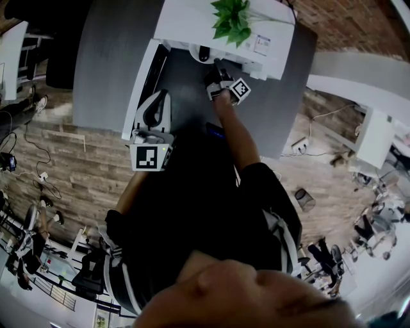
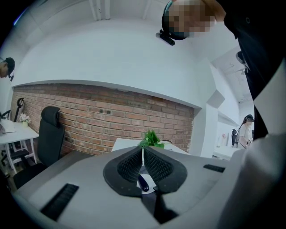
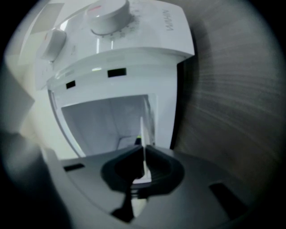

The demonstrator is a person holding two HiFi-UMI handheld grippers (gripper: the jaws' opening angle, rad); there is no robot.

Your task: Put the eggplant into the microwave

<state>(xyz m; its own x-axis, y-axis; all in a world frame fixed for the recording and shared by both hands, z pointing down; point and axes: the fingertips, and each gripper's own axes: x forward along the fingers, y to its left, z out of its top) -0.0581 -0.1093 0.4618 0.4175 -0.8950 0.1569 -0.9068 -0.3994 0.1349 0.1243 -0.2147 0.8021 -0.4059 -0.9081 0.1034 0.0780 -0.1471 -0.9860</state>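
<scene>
I logged the eggplant [image 1: 204,54] inside the microwave [image 1: 192,22], just far-left of the right hand-held gripper [image 1: 216,69]. That one and the left hand-held gripper [image 1: 158,102] were pinched together, empty.

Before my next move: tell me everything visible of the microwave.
The white microwave stands on the grey table, a green plant on its top. Its door hangs open to the left in the head view. Two round knobs sit on its panel; the cavity looks pale. The shut right gripper is at its opening.
</scene>
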